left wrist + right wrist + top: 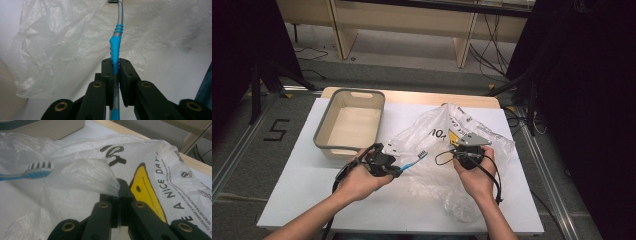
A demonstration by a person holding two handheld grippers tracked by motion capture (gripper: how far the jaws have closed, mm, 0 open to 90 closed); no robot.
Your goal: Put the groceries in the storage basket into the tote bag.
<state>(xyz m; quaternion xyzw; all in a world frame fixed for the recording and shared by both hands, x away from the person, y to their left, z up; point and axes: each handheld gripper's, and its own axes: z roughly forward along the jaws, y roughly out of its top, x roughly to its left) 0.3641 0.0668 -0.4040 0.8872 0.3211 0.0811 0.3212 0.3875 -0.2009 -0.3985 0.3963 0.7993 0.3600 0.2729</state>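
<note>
Both forearms come in from the near edge of the table (287, 200). Left hand (362, 181) w/ left gripper (398, 171) sits toward the table's left-middle, jaws clamped tight on a toothbrush (115, 47) handle, aimed right. Right hand (477, 176) w/ right gripper (458, 148) at table centre-right, jaws pinched together on a fold of plastic bag (82, 175), grey plate on top.

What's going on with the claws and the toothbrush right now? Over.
Left claw shut on toothbrush handle. Right claw shut on plastic bag edge. Brush head beside the bag. Grey bin behind, nothing blocking.
</note>
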